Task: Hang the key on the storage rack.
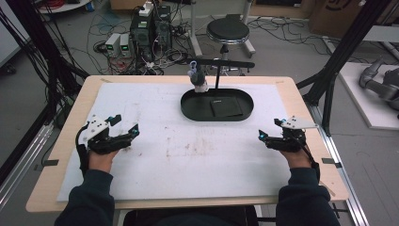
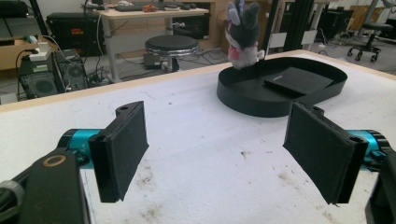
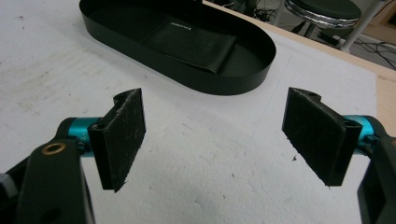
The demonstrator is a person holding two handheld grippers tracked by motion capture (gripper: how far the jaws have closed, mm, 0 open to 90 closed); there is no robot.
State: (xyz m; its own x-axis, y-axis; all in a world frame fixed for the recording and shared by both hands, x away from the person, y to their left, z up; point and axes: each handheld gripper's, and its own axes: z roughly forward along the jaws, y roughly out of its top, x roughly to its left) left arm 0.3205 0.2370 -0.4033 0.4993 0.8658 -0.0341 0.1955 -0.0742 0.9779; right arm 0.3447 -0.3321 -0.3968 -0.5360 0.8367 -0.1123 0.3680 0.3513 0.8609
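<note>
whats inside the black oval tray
Inside the black oval tray lies a flat black pouch, right of centre. What is under or inside the pouch cannot be seen.

Surface (image 1: 61, 141): pale wood at the exposed border, smooth, matt. Over it a white sheet (image 1: 155, 108), foam-like, matt, lightly grained, with brown scuffs and dirt specks near centre. Tray (image 1: 190, 110) at 12 o'clock: black, smooth, faint sheen, looks plastic. Pouch (image 3: 191, 44) inside it: black, matt, leather-like, stitched edge. Toy (image 2: 243, 32) at the tray's far rim: grey and white plush, fuzzy. Left gripper (image 2: 215, 154) and right gripper (image 3: 212, 140): jaws faced with black, rough, matt pads, frayed at the edges; teal glossy metal collars behind. Stool (image 1: 227, 31) at 12 o'clock: black matt seat, shiny chrome rim.
</note>
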